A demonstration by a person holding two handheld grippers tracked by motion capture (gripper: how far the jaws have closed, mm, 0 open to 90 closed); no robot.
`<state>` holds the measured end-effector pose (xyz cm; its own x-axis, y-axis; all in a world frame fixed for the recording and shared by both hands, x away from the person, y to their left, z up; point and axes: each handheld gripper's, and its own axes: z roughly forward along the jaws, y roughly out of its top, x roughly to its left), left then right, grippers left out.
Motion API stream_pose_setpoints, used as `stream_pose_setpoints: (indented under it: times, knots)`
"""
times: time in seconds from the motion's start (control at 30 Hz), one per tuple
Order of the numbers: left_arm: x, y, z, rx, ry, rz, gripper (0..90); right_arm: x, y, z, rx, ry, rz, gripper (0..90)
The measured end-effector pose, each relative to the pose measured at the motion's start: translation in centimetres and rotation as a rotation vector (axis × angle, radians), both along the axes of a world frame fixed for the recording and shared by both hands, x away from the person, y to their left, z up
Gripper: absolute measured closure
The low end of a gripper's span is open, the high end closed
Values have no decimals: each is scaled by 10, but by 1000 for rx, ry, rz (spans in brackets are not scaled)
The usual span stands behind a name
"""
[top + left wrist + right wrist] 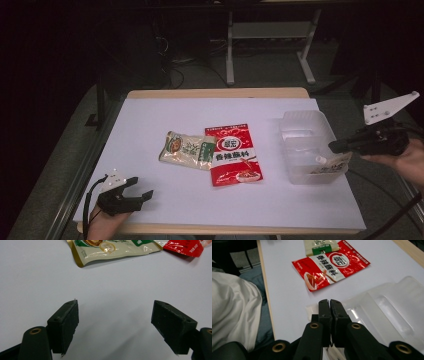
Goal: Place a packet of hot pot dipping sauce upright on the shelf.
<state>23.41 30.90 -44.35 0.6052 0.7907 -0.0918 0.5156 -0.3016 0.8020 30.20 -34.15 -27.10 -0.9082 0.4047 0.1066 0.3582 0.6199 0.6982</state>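
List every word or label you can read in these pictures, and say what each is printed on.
"香辣蘸料": large white characters on the red packet.
"翠宏": probably, in the round badge on the red packet; small, so unsure.
On the beige packet: print too small to read.
On the small sachet in the right claw: dark print, blurred.

Red seasoning packet [235, 155] lay flat mid-table, beige and green packet [186, 150] touched its left edge, white table sheet [150, 195] lay under both, wooden table rim [215, 93] ran along the far side, grey metal stand [230, 50] stood on the dark floor beyond.
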Motion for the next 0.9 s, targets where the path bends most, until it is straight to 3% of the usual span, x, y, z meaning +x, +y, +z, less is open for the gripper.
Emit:
stream_pose_setpoints:
  times: [0.13, 0.57, 0.9]
  knots:
    - [-1, 3, 1, 4, -7, -4, 218, 3, 21, 2, -14, -15, 4, 787]
    - [-2, 3, 3, 13, -17, -33, 218, 10, 103, 7, -41, -22, 26, 671]
    - [-2, 6, 4, 7, -24, -33, 217, 24, 155, 0, -50, 4, 39, 603]
